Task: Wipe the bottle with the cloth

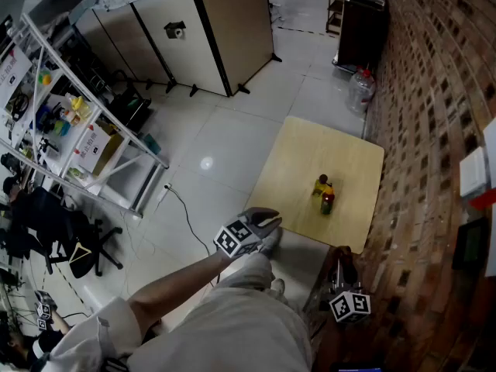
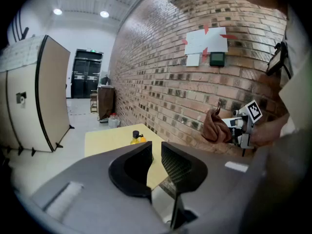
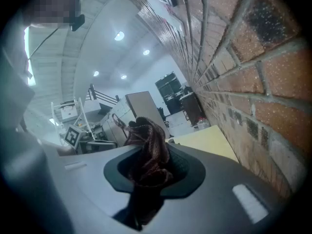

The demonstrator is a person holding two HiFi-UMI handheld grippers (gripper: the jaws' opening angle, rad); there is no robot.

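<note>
Maroon cloth (image 3: 146, 150) fills the clenched right tongs (image 3: 155, 165) in the right gripper view. Left tongs (image 2: 157, 155) stand barely parted, empty. The head view alone shows 1 bottle (image 1: 326, 196) upright at the right of the pale wooden worktop (image 1: 298, 169), near the brick wall (image 1: 434, 91); white tiled floor (image 1: 209, 146).

Cloth (image 3: 146, 167): in your right gripper (image 3: 155, 149) you hold a dark red-brown fabric, coarse and loosely woven, matt.
Left gripper (image 2: 157, 147): your jaw shells look like smooth matt grey plastic; the inner pads are black with a fine cross-hatched grip.
Bottle (image 1: 326, 196): glossy yellow and red body, dark cap; you can't tell plastic from glass.
Table (image 1: 302, 161): pale wood-look top, smooth and matt.
Wall (image 1: 434, 115): rough red-brown brick with pale mortar, at the frame's right.
Floor (image 1: 232, 130): smooth pale tiles, glossy enough to mirror a lamp.
</note>
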